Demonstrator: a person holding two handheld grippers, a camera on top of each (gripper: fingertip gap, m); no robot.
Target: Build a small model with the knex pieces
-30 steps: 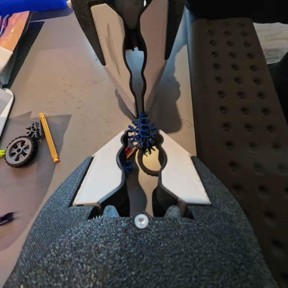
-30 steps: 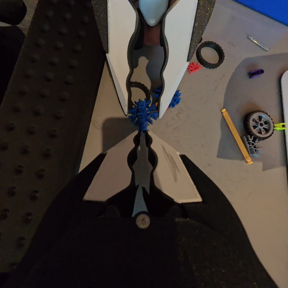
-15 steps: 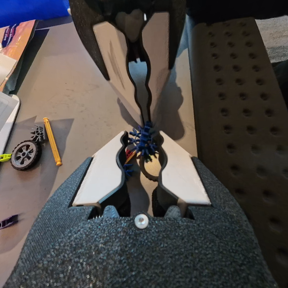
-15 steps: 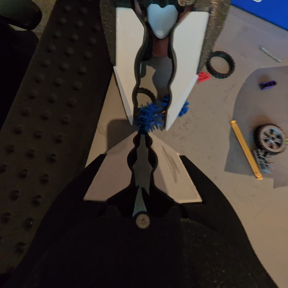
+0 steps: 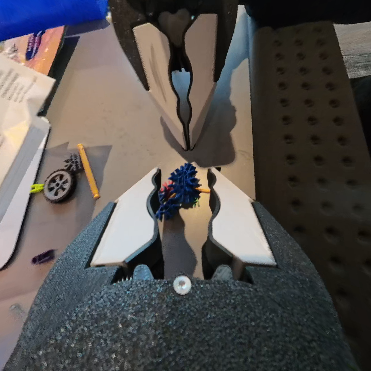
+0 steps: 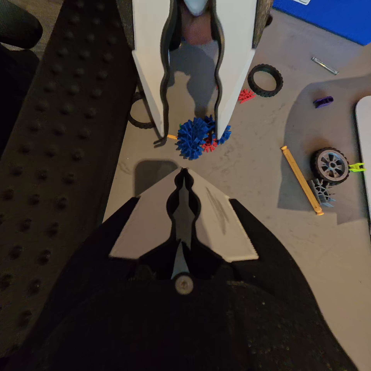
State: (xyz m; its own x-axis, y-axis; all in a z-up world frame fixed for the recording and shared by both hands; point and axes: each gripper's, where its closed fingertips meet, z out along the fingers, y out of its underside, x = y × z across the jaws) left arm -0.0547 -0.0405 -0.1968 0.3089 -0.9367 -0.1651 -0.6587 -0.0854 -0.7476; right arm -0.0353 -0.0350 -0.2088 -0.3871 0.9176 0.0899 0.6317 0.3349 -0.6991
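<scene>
A small assembly of blue snowflake connectors (image 5: 182, 188) with a red connector (image 6: 208, 145) and a short yellow rod (image 6: 172, 137) lies on the grey table. My left gripper (image 5: 183, 170) is open, with its fingers on either side of the assembly, not gripping it. It also shows in the right wrist view (image 6: 191, 136). My right gripper (image 6: 183, 169) is shut and empty, its tips a short way back from the assembly, facing the left gripper. It also shows in the left wrist view (image 5: 186, 148).
A black studded mat (image 6: 60, 140) borders the table. Loose parts lie around: a black tyre (image 6: 265, 80), a red connector (image 6: 246, 96), a purple piece (image 6: 323, 101), a long yellow rod (image 6: 301, 178), a wheel (image 6: 331, 165), and a grey connector (image 6: 321, 192). Papers (image 5: 18, 90) lie nearby. My left and right fingertips are right by each other. My left gripper's tips are some 11 cm from the long yellow rod (image 6: 301, 178). Look for it in the left wrist view (image 5: 87, 168) too.
My right gripper has let go of the blue assembly and drawn back, shut. My left gripper has opened wide, and the assembly now rests on the table between its fingers.
</scene>
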